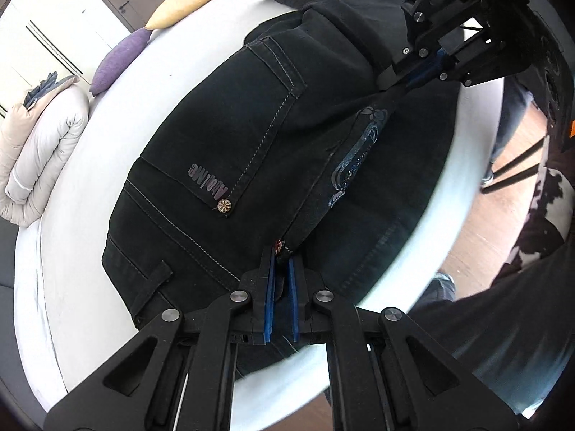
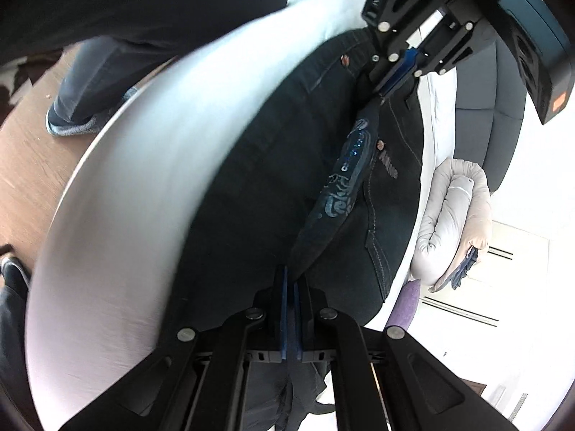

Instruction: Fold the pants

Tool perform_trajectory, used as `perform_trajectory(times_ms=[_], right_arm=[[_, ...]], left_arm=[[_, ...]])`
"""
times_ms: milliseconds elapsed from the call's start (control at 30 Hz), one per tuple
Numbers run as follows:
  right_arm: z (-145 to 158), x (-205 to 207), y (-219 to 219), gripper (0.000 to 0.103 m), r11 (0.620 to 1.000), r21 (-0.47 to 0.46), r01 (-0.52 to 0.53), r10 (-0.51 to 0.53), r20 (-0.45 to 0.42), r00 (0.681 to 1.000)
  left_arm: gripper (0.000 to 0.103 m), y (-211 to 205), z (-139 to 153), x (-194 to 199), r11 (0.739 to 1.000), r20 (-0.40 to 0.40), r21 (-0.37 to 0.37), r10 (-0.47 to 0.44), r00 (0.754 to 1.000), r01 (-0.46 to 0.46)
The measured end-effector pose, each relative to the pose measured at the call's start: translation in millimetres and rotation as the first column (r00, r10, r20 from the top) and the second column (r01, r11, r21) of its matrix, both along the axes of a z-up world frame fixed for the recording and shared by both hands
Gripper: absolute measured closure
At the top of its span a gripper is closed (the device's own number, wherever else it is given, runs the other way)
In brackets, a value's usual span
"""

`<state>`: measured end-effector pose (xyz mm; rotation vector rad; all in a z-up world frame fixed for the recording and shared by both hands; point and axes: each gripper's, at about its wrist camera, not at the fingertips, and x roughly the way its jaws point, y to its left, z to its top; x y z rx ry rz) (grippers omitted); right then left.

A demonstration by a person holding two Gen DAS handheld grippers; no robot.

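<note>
Black jeans (image 1: 222,136) lie on a white bed (image 1: 61,251), back pocket with a printed logo and a rivet facing up. A fold of the waist part with blue glitter embroidery (image 1: 355,165) is stretched between both grippers. My left gripper (image 1: 282,255) at the bottom of the left wrist view is shut on one end of this fold. My right gripper (image 1: 400,84) holds the other end at the upper right. In the right wrist view, the right gripper (image 2: 291,273) pinches the embroidered fold (image 2: 341,186), and the left gripper (image 2: 381,95) holds it farther away. The jeans (image 2: 258,186) lie below.
A yellow pillow (image 1: 190,0), a purple pillow (image 1: 118,59) and a rolled beige duvet (image 1: 39,151) sit along the bed's far side. The bed edge (image 1: 456,194) drops to a wood floor (image 1: 485,230), where a person's legs (image 2: 90,82) stand close.
</note>
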<state>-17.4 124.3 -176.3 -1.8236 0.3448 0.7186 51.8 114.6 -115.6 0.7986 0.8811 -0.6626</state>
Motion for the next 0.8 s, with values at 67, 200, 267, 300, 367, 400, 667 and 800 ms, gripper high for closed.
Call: perform_trajectory(times_ms=[67,200,267,300,367,400,667,800], right_arm=[[3.3,6.5,5.6,0.099,1.000,0.009,0.005,-0.005,-0.011,1.000],[8.6,24.8,27.9,0.099,1.000,0.026,0.014,-0.013,-0.025,1.000],[7.1,32.1,33.0,0.099,0.999,0.029,0.024,-0.024,-0.027,0.999],[7.2,34.1,34.2,0.099,0.999,0.029,0.026,-0.025,-0.024,0.999],[6.0,12.5,27.7,0.099,0.999,0.036,0.035,-0.034,-0.024,0.999],[6.1,11.1,28.0,0.099,0.999,0.038,0.037,-0.036,-0.024,0.999],[-2.5,-5.3,27.2,0.099,0.997,0.034,0.064,-0.063,-0.024,0.998],[-8.6,-3.5,30.9,0.096,0.995,0.045,0.090,-0.089,-0.028,0.996]], left_arm=[[0.097,1.3,-1.5,-18.5,1.000,-0.006,-0.004,-0.005,1.000,0.005],[0.097,11.0,-3.9,-31.7,1.000,-0.018,-0.004,-0.005,1.000,0.005],[0.097,13.1,-3.6,-33.0,1.000,-0.023,-0.007,0.000,1.000,-0.001],[0.097,13.5,-4.2,-34.3,1.000,-0.024,-0.007,0.000,1.000,0.000],[0.097,14.3,-5.3,-37.9,1.000,-0.024,-0.004,-0.004,1.000,0.003],[0.097,14.5,-5.7,-39.8,1.000,-0.024,-0.004,-0.005,1.000,0.005],[0.094,19.6,-8.6,-35.6,0.997,-0.037,-0.049,0.049,0.998,-0.051],[0.088,24.1,-3.3,-34.5,0.993,-0.063,-0.065,0.091,0.994,-0.095]])
